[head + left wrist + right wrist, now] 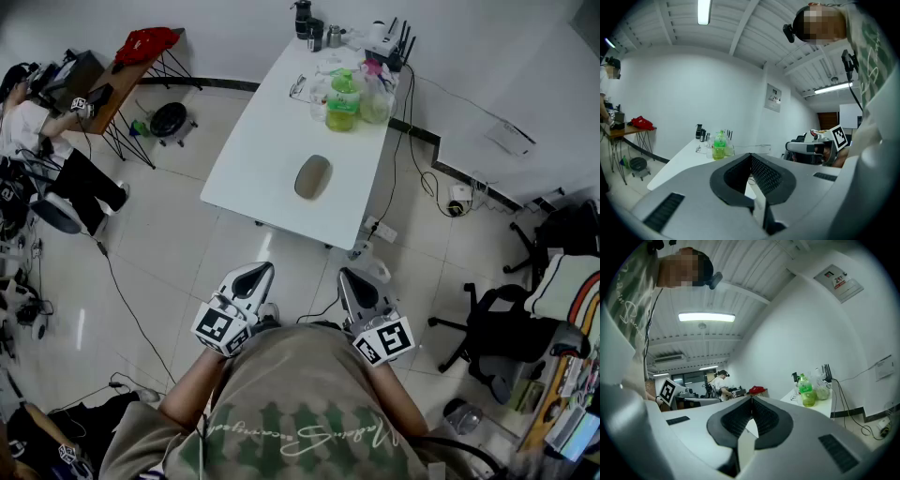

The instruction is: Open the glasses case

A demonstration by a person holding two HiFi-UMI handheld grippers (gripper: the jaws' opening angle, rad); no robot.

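The left gripper [260, 271] and right gripper [348, 276] have their jaws closed and empty. The glasses case [312, 176] lies well ahead of them on the tabletop [253, 155]. The script on the shirt [309, 412] is illegible.

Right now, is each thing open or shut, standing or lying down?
Grey oval glasses case: closed, lying flat on white table.
Green plastic bottle: standing upright.
Left hand-held gripper: shut, empty.
Right hand-held gripper: shut, empty.

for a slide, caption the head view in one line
Both shut and empty, left gripper and right gripper held short of the white table where the grey glasses case lies.
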